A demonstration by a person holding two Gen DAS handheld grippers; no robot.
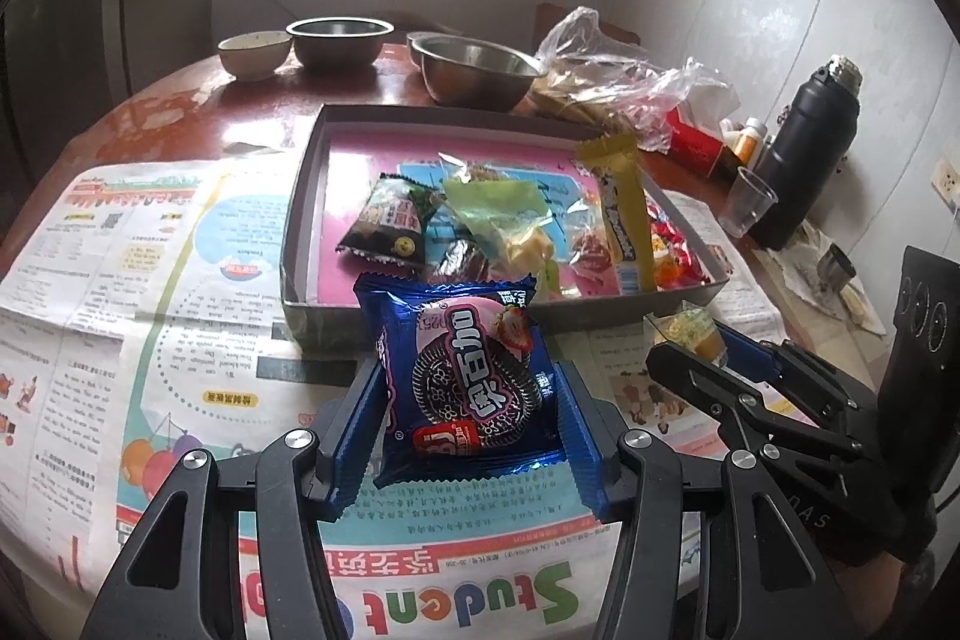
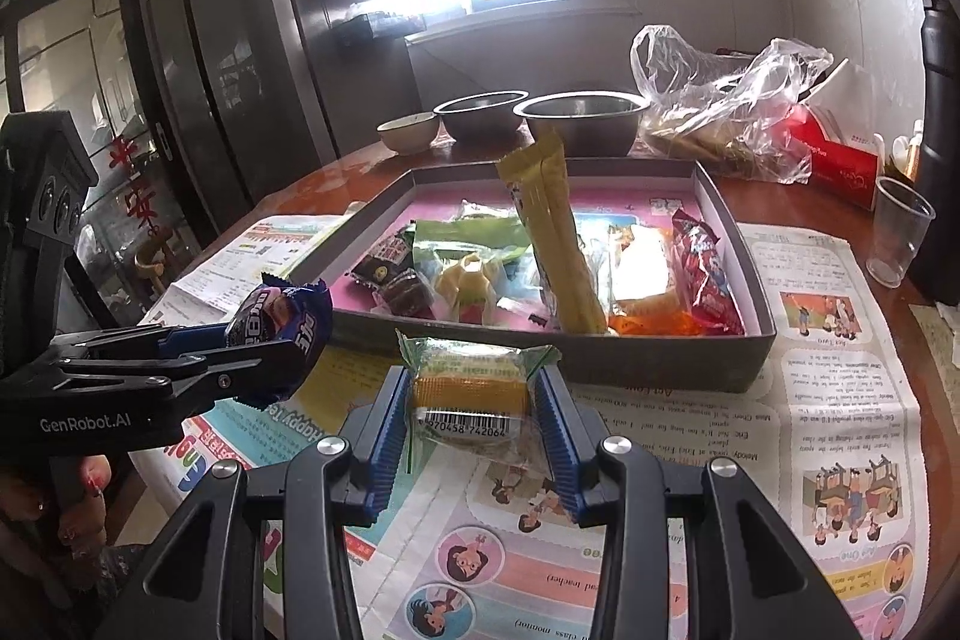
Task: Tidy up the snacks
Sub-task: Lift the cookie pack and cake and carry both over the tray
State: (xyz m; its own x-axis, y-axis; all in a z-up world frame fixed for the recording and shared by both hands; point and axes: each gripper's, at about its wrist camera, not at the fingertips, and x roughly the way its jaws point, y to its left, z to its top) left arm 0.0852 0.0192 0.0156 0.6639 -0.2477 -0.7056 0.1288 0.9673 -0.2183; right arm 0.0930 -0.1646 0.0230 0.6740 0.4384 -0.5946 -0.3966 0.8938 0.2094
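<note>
My left claw (image 1: 465, 403) grips a blue cookie packet (image 1: 462, 382); my right claw (image 2: 474, 400) pinches a small yellow cake (image 2: 471, 388), both just before the box (image 2: 660, 361). Slick wrappers may slip; the cake's hold looks shallow.

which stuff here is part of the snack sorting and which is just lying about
Job: blue cookie pack in left gripper; yellow cake pack in right gripper; tray; yellow stick pack.

Lying about: steel bowls; plastic bag; flask; plastic cup; newspaper.
</note>
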